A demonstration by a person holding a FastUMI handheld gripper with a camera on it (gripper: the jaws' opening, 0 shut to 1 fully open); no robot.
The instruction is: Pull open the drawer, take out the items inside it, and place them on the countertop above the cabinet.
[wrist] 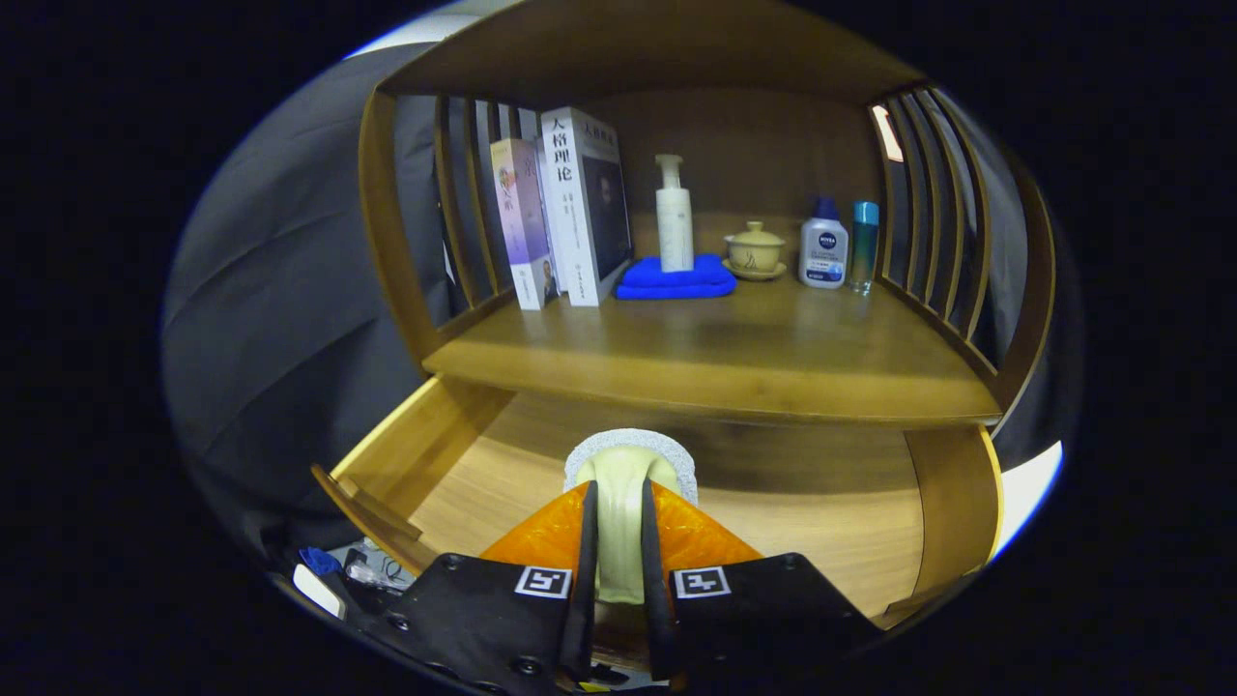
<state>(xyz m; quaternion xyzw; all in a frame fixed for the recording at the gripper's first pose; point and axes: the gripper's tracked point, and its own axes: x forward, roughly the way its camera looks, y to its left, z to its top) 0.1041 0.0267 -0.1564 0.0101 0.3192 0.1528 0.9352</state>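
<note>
- I am looking at a wooden cabinet (387, 222) with slatted sides; its surface (715, 358) above the drawer is smooth, glossy wood, bare across the front half.
- Along the back of that surface stand two books (565, 208), a folded blue cloth (676, 278) with a white pump bottle (674, 217) on it, a lidded ceramic cup (755, 251), a small white bottle (823, 253) and a slim teal bottle (864, 246).
- The drawer (464, 474) is pulled open below, its pale wood floor bare around my fingers.
- My gripper (620, 512) has its fingers (588, 541) clamped on a pale, soft-looking sponge (623, 483) with a speckled grey rim, over the drawer's middle, just under the front edge of the surface.
- Dark cloth hangs left of the cabinet.
</note>
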